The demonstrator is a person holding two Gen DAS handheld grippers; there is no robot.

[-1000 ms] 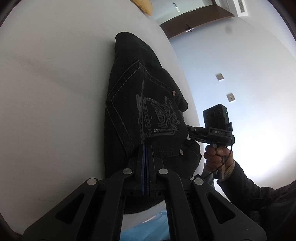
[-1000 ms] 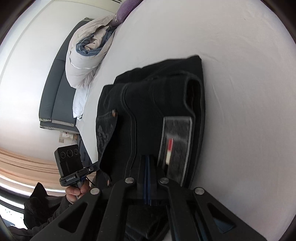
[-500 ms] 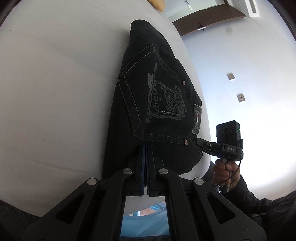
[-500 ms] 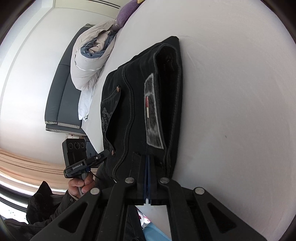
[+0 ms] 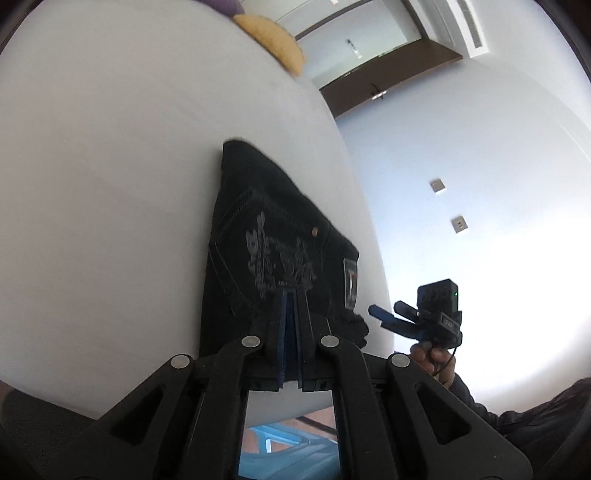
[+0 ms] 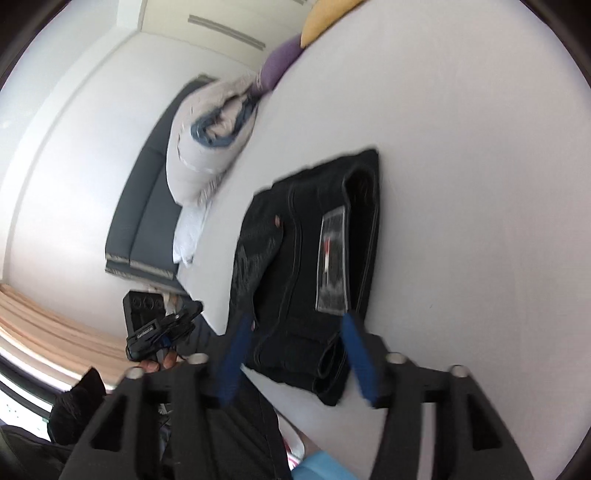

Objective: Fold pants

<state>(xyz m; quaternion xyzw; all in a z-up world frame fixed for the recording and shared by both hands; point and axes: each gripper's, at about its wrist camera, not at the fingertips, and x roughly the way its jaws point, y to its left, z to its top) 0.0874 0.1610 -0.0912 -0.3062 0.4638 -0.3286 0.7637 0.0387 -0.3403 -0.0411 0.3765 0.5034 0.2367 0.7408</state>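
Observation:
The black jeans (image 5: 273, 236) lie folded into a compact stack on the white bed, back pocket with grey embroidery and a waist label up. They also show in the right wrist view (image 6: 310, 266). My left gripper (image 5: 290, 295) has its blue-padded jaws together over the near edge of the jeans; I cannot see cloth between them. My right gripper (image 6: 295, 325) is open, its blue fingers (image 6: 356, 354) spread on either side of the stack's near end, holding nothing. The right gripper also shows in the left wrist view (image 5: 384, 315), beside the jeans.
The white bed (image 5: 110, 184) fills most of both views. A rolled duvet (image 6: 210, 144) and a dark headboard (image 6: 144, 206) lie at the far left, with purple (image 6: 277, 66) and yellow (image 6: 325, 14) cushions beyond. The bed's edge runs just below the grippers.
My right gripper has opened and let go of the jeans, pulling back a little. The folded jeans now lie flat on the bed. My left gripper has drawn back toward the bed's edge.

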